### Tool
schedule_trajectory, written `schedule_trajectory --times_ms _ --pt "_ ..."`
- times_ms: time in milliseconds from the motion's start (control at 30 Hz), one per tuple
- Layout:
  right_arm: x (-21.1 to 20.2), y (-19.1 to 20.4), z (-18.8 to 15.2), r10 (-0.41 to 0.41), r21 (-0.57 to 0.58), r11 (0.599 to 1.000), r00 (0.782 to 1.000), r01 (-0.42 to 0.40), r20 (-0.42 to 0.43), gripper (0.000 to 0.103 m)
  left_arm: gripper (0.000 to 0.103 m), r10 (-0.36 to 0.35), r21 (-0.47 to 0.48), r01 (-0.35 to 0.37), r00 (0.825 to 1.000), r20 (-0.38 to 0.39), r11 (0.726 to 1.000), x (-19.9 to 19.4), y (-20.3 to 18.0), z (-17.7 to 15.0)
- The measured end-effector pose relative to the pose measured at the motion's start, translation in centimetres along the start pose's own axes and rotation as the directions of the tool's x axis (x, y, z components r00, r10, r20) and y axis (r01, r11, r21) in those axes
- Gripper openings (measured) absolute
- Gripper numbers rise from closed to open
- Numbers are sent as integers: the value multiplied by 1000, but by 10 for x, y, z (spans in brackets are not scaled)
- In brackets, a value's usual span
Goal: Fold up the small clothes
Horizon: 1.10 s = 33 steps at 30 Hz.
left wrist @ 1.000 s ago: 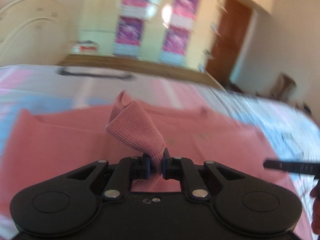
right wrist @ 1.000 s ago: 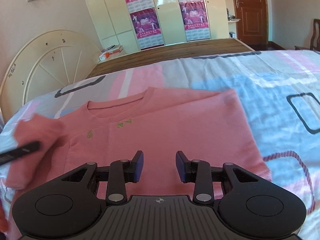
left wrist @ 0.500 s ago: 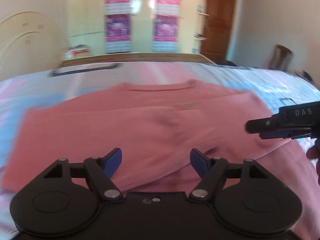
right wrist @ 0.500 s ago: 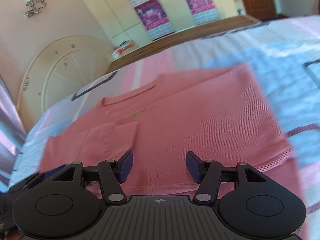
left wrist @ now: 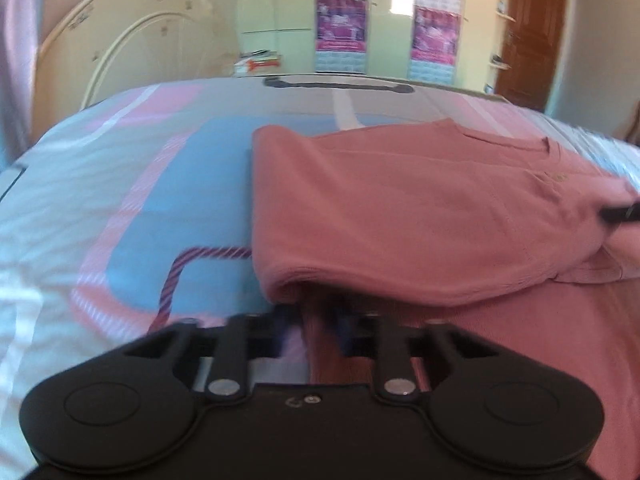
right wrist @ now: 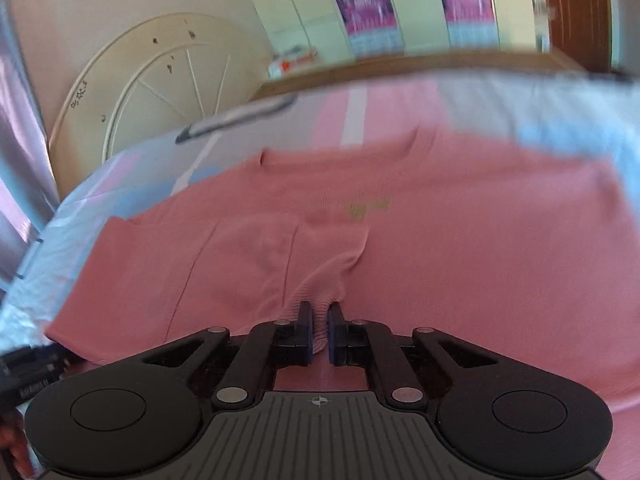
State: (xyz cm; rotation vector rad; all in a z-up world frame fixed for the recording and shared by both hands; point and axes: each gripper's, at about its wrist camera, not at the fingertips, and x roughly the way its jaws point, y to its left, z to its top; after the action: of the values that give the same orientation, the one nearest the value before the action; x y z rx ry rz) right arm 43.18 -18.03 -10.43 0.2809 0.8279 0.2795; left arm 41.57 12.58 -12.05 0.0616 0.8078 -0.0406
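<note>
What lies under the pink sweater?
Under the sweater lies the patterned bedsheet, seen around its edges. The folded-over sleeve hides part of the chest; the sheet beneath is covered.

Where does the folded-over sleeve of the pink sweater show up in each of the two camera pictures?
Left wrist view: the sleeve lies folded across the sweater, filling the middle and right; its cuff end is at the far right edge by the right hand-held gripper.
Right wrist view: the sleeve is left of centre, its cuff pinched in the right hand-held gripper.
Shared landmark: the small yellow-green mark on the chest.
</note>
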Motion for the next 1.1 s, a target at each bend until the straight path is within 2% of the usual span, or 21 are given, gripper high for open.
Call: schedule_trajectory --times_ms 67,133,167,267,467,633,767,833,867,900,967,1033,1100 --pt "-24 -9 3 -26 31 999 997 24 75 5 12 -11 8 11 1000 2 1000 2 1 1" --pt "-44 -20 0 -103 48 994 986 98 131 5 12 -23 11 23 1000 7 1000 0 1 -6" --pt "-47 -26 -4 -130 42 991 984 125 123 5 12 -25 21 24 1000 12 999 -1 1 -7" --pt "-44 -37 -15 -129 52 991 990 126 53 5 11 -39 7 39 999 14 999 -1 4 -8" --pt "-52 -27 -26 -136 56 990 988 132 77 5 10 -99 -69 102 994 36 992 -3 22 -9" --pt "-50 -25 -28 -145 52 989 987 142 70 5 9 -111 -61 112 994 26 992 -3 25 -9" --pt "-29 -31 -36 -174 71 982 985 173 2 5 10 -108 -31 109 994 20 994 -3 23 -11" --pt "-28 -35 -38 -169 89 982 986 169 -3 5 16 -111 -5 111 994 12 994 -6 24 -12" --pt "-31 -36 -36 -172 94 981 985 171 -2 6 26 -114 -9 115 993 15 993 -12 28 -14" --pt "-37 -35 -34 -187 94 978 982 185 8 8 32 -108 -22 109 993 43 994 -22 32 -14" --pt "-54 -30 -31 -206 69 977 976 201 71 13 45 -155 -81 166 980 128 983 -43 40 -12" --pt "-61 -24 -28 -170 54 985 980 165 104 13 41 -181 -97 196 973 147 976 -46 34 -4" --pt "-52 -14 -26 -164 15 986 981 164 101 13 41 -203 -64 213 969 138 975 -36 18 4"
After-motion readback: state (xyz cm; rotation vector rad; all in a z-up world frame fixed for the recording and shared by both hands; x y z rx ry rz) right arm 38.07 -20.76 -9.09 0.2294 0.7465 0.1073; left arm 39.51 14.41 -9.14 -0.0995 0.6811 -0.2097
